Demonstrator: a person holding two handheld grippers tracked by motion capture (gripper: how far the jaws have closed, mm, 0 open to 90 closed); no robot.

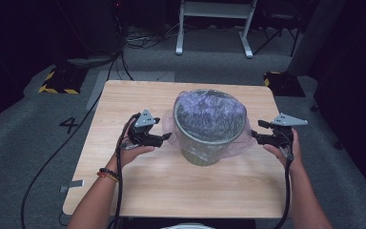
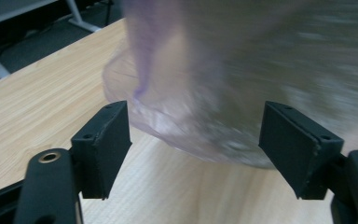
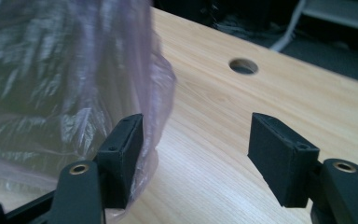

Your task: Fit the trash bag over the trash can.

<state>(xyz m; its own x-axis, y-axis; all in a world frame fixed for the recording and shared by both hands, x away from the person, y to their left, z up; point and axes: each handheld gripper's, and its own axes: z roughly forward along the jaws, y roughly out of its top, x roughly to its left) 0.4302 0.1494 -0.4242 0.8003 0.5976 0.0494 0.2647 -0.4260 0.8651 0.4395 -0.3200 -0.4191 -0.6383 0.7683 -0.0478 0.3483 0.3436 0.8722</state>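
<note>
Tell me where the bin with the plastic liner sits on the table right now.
In the high view the bin stands upright near the middle of the wooden table, between the left gripper and the right gripper, its liner draped over the rim.

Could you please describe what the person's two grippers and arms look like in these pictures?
Both the left gripper and the right gripper are black, each topped by a grey three-cornered plate and trailing a black cable. Their jaws are flat black rectangular blocks with small screw holes, on arms with brass-ringed pivots. The forearms are bare; the left wrist wears dark beaded bracelets.
</note>
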